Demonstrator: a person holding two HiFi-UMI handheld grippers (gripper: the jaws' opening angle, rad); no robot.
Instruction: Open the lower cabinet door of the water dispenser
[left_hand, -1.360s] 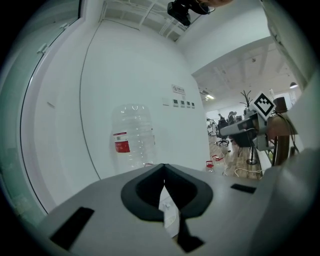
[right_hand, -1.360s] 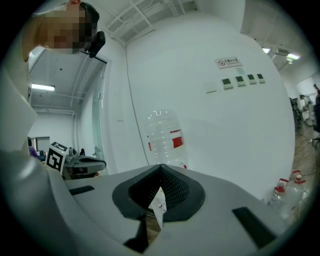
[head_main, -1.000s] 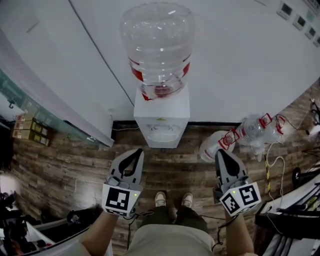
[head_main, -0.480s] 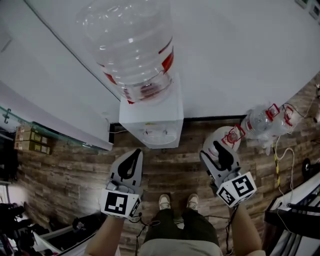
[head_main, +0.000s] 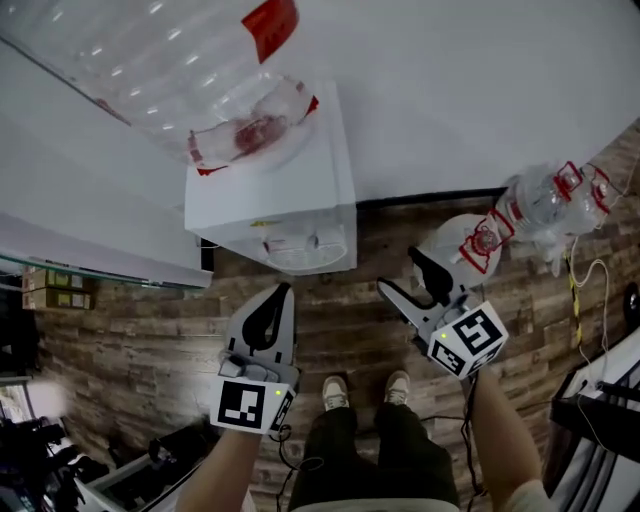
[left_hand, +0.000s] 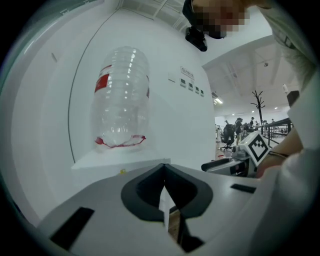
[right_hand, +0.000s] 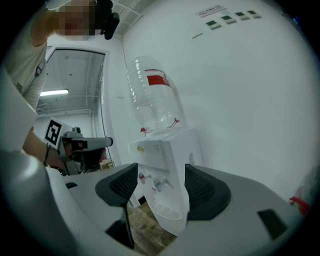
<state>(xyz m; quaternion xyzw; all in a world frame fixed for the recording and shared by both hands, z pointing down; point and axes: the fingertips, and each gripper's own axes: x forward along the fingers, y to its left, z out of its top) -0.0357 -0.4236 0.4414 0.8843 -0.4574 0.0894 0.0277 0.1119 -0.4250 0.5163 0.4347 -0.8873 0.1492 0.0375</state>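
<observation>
The white water dispenser (head_main: 275, 215) stands against the wall with a clear bottle (head_main: 160, 70) upside down on top. Seen from above, its lower cabinet door is hidden. My left gripper (head_main: 270, 300) hovers in front of it, jaws shut on nothing (left_hand: 164, 189). My right gripper (head_main: 402, 274) is to the dispenser's right and short of it, and its jaws are opening with nothing between them. Through that gap (right_hand: 161, 185) I see the dispenser (right_hand: 170, 160), its taps and its drip tray; the jaws hide the lower part.
Two empty bottles (head_main: 470, 245) (head_main: 550, 200) lie on the wood floor right of the dispenser, with cables (head_main: 590, 290) beyond. A glass partition base (head_main: 100, 265) runs at the left. The person's shoes (head_main: 335, 392) are just behind the grippers.
The view has dropped closer to the dispenser, which now looms larger. Both grippers have sunk. The right gripper's jaws went from shut to wide apart; the left stayed shut.
</observation>
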